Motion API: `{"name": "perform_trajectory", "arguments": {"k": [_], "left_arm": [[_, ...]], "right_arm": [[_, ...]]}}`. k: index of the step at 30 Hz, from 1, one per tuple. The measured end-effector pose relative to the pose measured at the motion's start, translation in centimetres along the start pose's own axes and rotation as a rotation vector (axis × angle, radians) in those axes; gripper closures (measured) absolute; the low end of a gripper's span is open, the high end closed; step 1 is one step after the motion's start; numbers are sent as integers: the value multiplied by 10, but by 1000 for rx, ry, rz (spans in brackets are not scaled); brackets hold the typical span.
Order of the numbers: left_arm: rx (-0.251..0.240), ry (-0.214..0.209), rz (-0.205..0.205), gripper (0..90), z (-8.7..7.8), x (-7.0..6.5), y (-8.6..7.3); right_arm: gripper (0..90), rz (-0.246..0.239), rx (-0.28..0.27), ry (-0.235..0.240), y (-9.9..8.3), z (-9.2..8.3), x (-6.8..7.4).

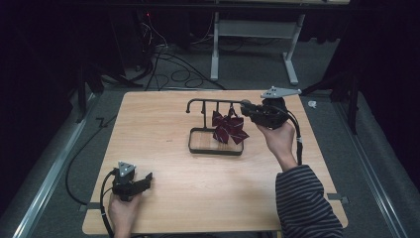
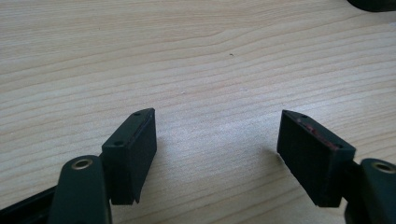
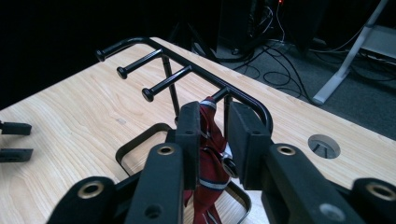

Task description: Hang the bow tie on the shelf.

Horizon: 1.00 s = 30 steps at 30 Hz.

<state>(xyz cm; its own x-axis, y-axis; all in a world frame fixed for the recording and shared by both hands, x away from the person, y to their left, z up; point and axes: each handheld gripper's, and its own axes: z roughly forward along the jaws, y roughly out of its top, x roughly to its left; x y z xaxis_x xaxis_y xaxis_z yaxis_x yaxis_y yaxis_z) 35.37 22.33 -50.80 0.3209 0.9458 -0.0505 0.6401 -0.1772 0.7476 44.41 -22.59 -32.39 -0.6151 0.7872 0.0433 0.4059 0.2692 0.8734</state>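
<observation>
The right gripper's fingers (image 3: 243, 140) hide much of the bow (image 3: 210, 163).

dark red striped ribbon bow (image 1: 229, 127): hangs on black metal peg rack (image 1: 216, 147) | rack: on light wooden table (image 1: 173, 183), right of centre

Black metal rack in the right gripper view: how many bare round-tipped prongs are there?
3 on the black metal rack: curved far end, second prong, third prong nearest the dark red striped bow. The right tongs may hide another.
</observation>
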Motion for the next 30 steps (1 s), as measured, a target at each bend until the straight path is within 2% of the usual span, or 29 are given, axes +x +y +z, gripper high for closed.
{"name": "perform_trajectory", "arguments": {"k": [10,16,30], "left_arm": [[-1,1,1,290,0,0,0],[-1,1,1,291,0,0,0],[0,2,2,290,0,0,0]], "right_arm": [[673,38,-11,2,-10,-10,-7],[640,60,-28,-13,-17,-18,-12],[608,93,-37,-37,-32,-28,-18]]}}
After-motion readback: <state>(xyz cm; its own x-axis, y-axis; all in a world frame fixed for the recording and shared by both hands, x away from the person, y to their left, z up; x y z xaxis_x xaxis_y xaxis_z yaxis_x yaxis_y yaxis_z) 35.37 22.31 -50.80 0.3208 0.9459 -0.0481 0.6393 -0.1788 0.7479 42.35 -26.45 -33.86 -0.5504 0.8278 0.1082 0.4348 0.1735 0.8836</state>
